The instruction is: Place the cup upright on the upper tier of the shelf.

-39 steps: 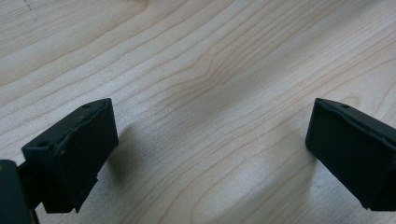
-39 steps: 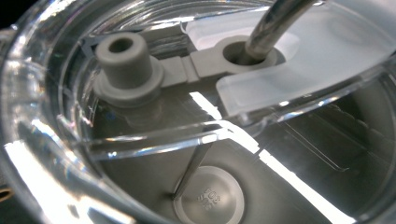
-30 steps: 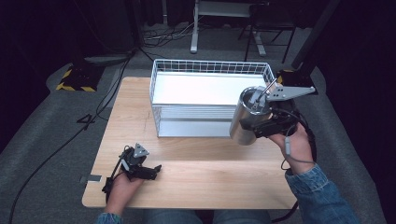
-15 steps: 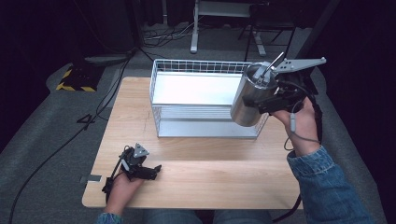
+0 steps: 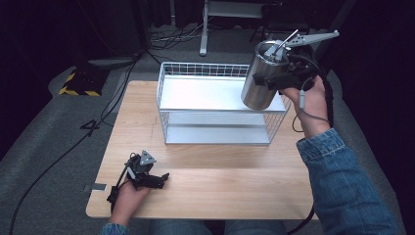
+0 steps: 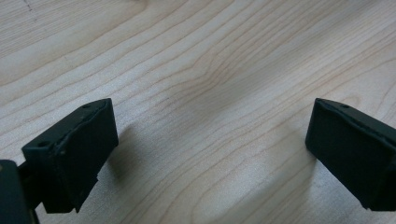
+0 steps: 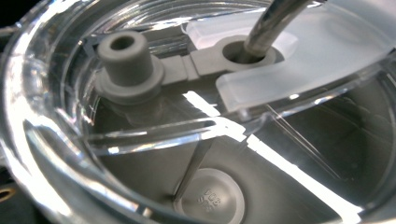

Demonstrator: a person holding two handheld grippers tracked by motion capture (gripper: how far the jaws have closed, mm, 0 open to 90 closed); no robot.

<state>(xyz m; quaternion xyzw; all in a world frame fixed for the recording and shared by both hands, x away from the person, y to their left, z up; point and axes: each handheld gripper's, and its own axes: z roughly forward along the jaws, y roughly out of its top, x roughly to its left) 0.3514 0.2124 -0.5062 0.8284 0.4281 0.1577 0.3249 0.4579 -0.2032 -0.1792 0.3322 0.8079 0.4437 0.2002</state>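
While the left gripper [image 5: 164, 177] sits low at seven o'clock on the worktop [image 5: 220, 166], its fingers [image 6: 70, 154] stand wide apart, nothing but bare wood grain between them in the left gripper view. The left hand [image 5: 128, 198] rests on the worktop's near edge, cable trailing off to the side.

Moving across to the middle: a white wire basket [image 5: 169, 125] stands toward twelve o'clock on the worktop, its solid pale floor showing through the mesh.

Now over to one o'clock, and here's the action: the right gripper [image 5: 274, 81] has the steel tumbler [image 5: 259, 83] up in the air, clear of the worktop, hanging above the basket's right end. The tumbler tilts, its top leaning to the right, a metal straw [image 5: 288, 39] poking out of the lid. The right gripper's fingers are clamped at the tumbler's top rim. From the right gripper view we're peering straight through the clear lid [image 7: 56, 140]: grey stopper [image 7: 123, 56] at eleven o'clock, straw passing through its hole at one o'clock, and the shiny steel inside below.
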